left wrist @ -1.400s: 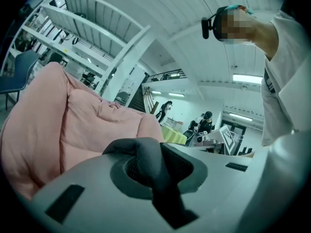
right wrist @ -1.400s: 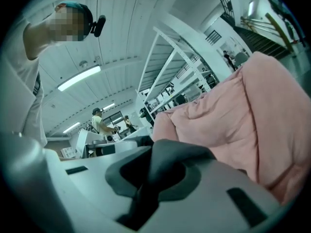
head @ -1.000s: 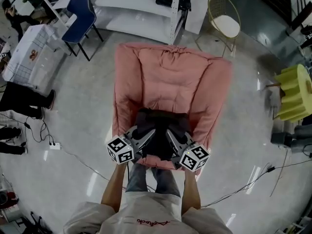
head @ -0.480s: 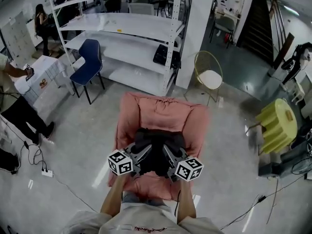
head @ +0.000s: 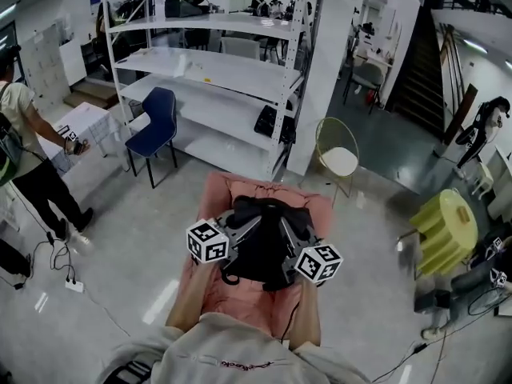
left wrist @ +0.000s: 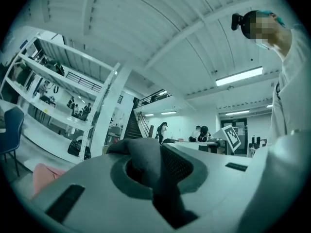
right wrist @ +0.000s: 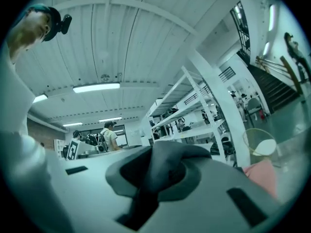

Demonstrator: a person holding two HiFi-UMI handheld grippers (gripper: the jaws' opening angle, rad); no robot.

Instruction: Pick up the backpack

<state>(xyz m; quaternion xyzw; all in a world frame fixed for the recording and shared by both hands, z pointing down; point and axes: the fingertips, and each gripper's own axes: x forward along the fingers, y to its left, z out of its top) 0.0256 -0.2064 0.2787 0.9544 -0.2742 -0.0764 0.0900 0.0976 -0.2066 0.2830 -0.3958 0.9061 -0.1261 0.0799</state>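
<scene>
In the head view the black backpack (head: 262, 246) hangs above the pink armchair (head: 214, 290), held between both grippers. On the backpack's left side, my left gripper (head: 244, 224) is shut on a dark strap (left wrist: 146, 161). My right gripper (head: 286, 232) is shut on another fold of the strap fabric (right wrist: 167, 166) on the right side. In each gripper view the dark fabric bunches up between the pale jaws and hides the pads. Both grippers point about level, away from the person's chest.
A white metal shelf rack (head: 216, 62) stands behind the armchair. A blue chair (head: 158, 118) is at the back left and a gold wire chair (head: 338, 157) at the back right. A yellow stool (head: 444, 229) is on the right. A person (head: 28, 154) stands left; cables (head: 68, 282) cross the floor.
Both grippers have risen together with the backpack, which has come up off the pink armchair's seat. The head view has tilted up and shows more of the room.
</scene>
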